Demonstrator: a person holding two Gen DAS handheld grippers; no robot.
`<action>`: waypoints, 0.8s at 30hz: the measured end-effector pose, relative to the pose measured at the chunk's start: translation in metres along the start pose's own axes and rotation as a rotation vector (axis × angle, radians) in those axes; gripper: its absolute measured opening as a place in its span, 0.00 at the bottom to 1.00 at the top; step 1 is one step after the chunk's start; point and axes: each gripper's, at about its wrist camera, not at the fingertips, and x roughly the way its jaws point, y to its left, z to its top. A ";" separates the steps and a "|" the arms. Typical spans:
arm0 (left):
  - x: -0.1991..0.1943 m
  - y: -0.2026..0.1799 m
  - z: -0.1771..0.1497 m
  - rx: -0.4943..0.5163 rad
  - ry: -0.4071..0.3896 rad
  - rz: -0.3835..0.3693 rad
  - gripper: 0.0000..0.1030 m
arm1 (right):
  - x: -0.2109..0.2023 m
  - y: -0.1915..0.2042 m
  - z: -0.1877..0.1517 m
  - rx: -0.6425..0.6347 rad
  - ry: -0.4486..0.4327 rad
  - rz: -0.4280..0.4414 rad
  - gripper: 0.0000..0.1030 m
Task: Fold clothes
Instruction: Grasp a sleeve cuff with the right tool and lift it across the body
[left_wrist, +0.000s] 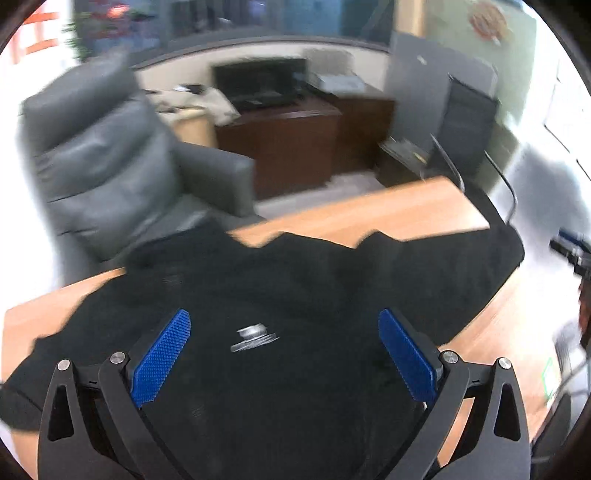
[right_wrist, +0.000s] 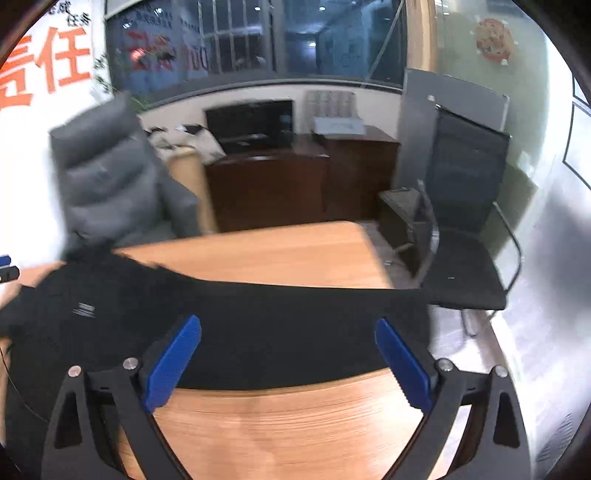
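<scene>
Blue pads (left_wrist: 162, 356) of the left tool (left_wrist: 284, 321) stand spread wide, released, above a black garment (left_wrist: 295, 280) lying on the wooden surface (left_wrist: 406, 210). Right tool (right_wrist: 288, 328) is likewise released, over the garment's near edge, grasping nothing.

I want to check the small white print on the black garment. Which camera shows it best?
The left wrist view: the white print lies between the open left gripper, though blurred. In the right wrist view the print is small, far left on the black garment.
</scene>
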 end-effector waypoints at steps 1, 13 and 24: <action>0.024 -0.012 0.003 0.022 0.025 -0.030 1.00 | 0.011 -0.024 -0.001 -0.004 0.017 -0.013 0.96; 0.170 -0.091 0.002 0.287 0.222 -0.089 1.00 | 0.139 -0.193 -0.046 0.258 0.236 0.304 0.82; 0.166 -0.090 -0.001 0.264 0.181 -0.089 1.00 | 0.135 -0.177 -0.030 0.315 0.187 0.345 0.07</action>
